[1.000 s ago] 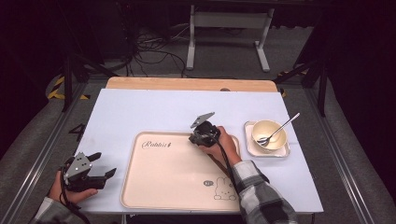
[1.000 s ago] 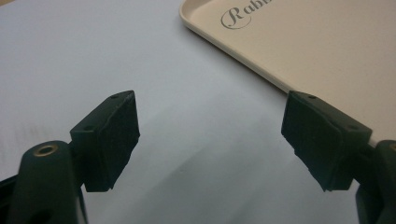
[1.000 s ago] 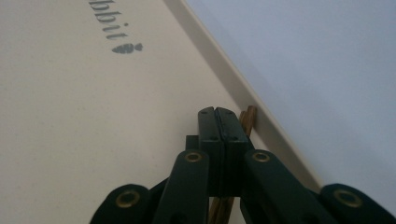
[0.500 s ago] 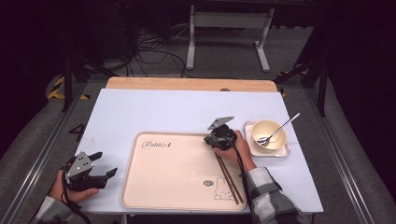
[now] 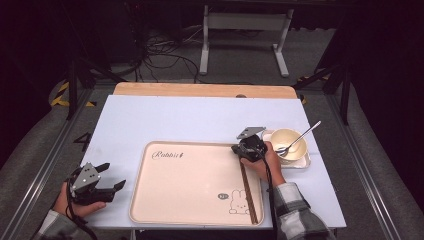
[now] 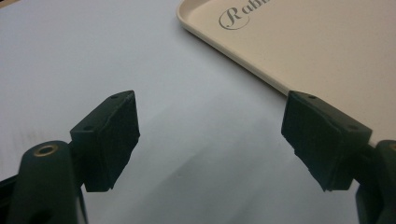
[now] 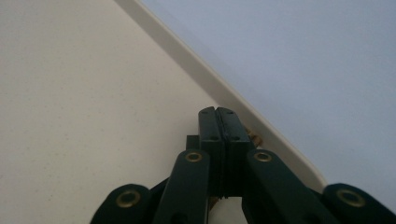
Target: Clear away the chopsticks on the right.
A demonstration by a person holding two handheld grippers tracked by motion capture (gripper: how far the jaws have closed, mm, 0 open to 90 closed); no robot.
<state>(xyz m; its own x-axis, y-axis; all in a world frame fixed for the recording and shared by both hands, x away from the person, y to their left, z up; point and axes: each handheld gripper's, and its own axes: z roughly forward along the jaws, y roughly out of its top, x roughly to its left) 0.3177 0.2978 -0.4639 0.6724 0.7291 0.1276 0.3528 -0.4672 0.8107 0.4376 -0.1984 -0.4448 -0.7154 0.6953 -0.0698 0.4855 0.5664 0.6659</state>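
The left gripper (image 5: 107,182) sits nearest, just off the near left corner of the cream tray (image 5: 190,200), jaws spread wide over bare table. On the tray's right side lie brown chopsticks (image 5: 248,195); the right gripper (image 5: 239,148) stands at their far end, jaws pressed together, with a glimpse of something between them. Beyond the tray's far right corner, a bowl (image 5: 287,140) holds a spoon (image 5: 300,137).

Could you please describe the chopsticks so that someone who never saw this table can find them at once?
Look at the large cream tray with the rabbit drawing, lying on the pale blue table. Along the tray's right edge lie the dark brown chopsticks, running from the right tool toward the near corner. They are the only thin dark sticks; the spoon in the bowl is shiny metal.
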